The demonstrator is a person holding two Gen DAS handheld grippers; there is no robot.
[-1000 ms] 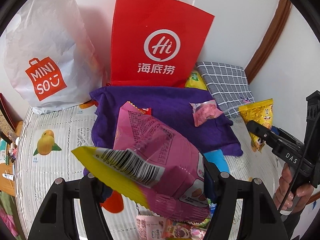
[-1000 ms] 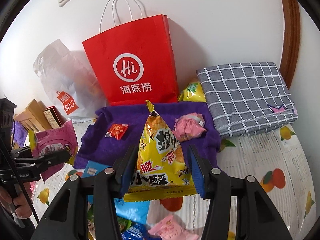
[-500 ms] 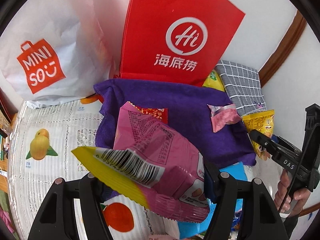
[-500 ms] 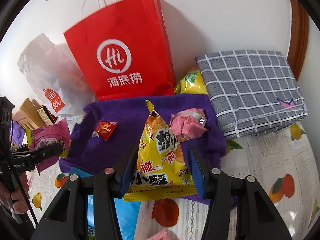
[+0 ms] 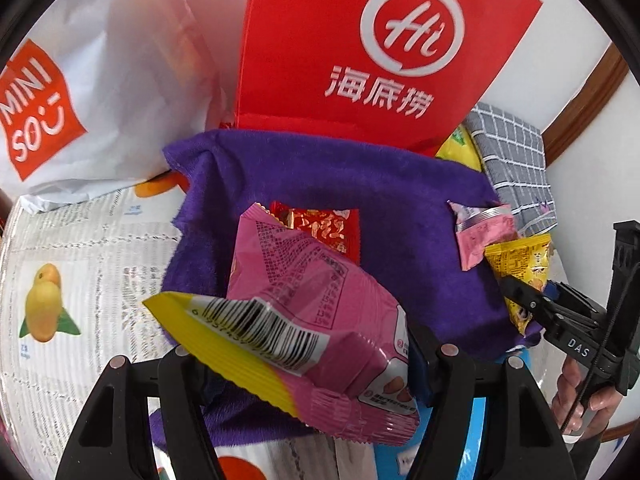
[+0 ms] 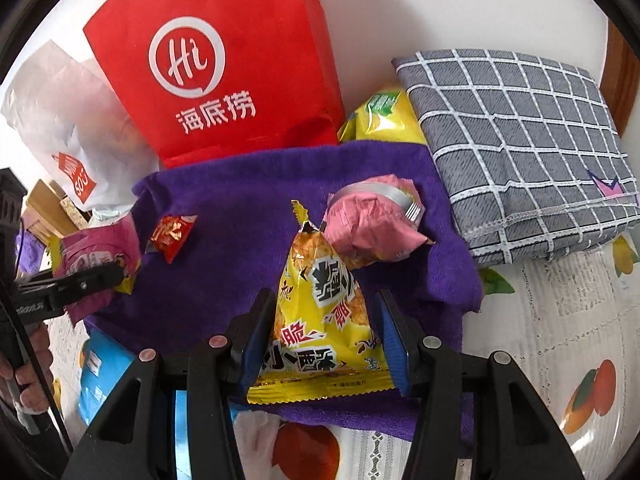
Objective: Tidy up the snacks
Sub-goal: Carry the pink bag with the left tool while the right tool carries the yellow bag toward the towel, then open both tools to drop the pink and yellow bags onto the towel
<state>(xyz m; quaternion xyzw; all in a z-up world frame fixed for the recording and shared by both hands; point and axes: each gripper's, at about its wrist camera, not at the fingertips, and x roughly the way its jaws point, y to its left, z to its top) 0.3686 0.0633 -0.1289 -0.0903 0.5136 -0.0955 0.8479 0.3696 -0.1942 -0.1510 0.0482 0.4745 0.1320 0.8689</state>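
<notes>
My left gripper (image 5: 296, 360) is shut on a pink snack bag (image 5: 316, 300) with a yellow barcode edge, held over the near left part of a purple towel (image 5: 400, 208). My right gripper (image 6: 324, 340) is shut on a yellow triangular snack bag (image 6: 324, 312), held over the towel's (image 6: 240, 248) near edge. On the towel lie a small red packet (image 5: 320, 228), also in the right wrist view (image 6: 172, 236), and a crumpled pink packet (image 6: 372, 220), also in the left wrist view (image 5: 484, 236). The pink bag and left gripper show at the left of the right wrist view (image 6: 96, 260).
A red paper bag (image 6: 224, 64) and a white MINISO bag (image 5: 60, 92) stand against the wall behind the towel. A folded grey checked cloth (image 6: 516, 140) lies to the right, a yellow-green packet (image 6: 380, 116) behind the towel. A blue packet (image 6: 100, 364) lies near. The tablecloth (image 5: 80, 248) has fruit prints.
Both grippers have moved forward toward the purple towel with their bags still held. The towel and the bags behind it now look larger and closer.
</notes>
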